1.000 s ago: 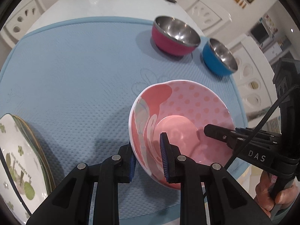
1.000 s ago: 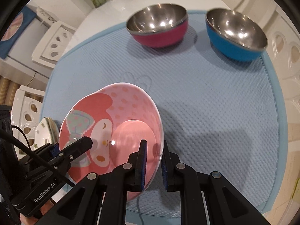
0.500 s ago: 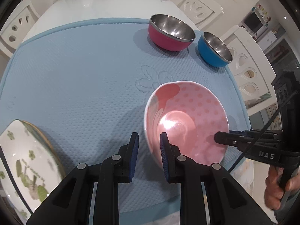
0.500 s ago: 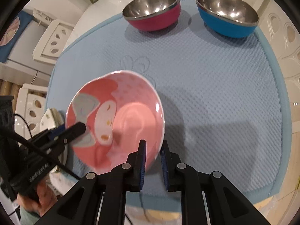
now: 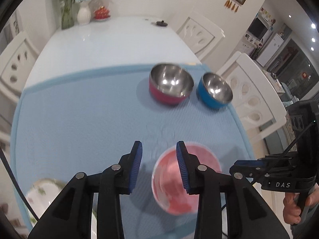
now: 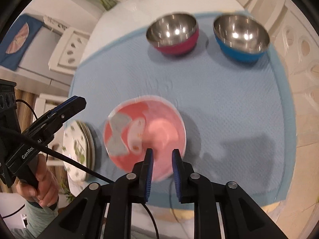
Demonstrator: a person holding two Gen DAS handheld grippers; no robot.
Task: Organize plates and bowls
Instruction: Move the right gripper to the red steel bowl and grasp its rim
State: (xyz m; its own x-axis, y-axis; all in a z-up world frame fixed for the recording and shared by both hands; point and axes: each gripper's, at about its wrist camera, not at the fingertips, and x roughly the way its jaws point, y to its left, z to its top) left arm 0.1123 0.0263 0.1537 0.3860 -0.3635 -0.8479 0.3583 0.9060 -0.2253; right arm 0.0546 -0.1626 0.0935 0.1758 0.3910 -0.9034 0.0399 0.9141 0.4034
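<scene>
A pink cartoon-print bowl (image 6: 147,135) rests on the blue mat (image 6: 229,103) near its front edge; it also shows blurred in the left wrist view (image 5: 169,187). My right gripper (image 6: 162,153) is open and empty, raised just above the bowl's near rim. My left gripper (image 5: 159,145) is open and empty, raised above the mat left of the bowl. A red steel-lined bowl (image 6: 172,34) and a blue steel-lined bowl (image 6: 241,37) stand at the mat's far side. A stack of green-patterned white plates (image 6: 78,145) sits at the mat's left front.
The white table (image 5: 111,41) extends beyond the mat, with a vase of flowers (image 5: 83,16) and a small red dish at its far end. White chairs (image 5: 253,101) stand around the table.
Both grippers let go of the pink bowl, opened and rose. The bowl went from tilted and lifted to resting on the mat.
</scene>
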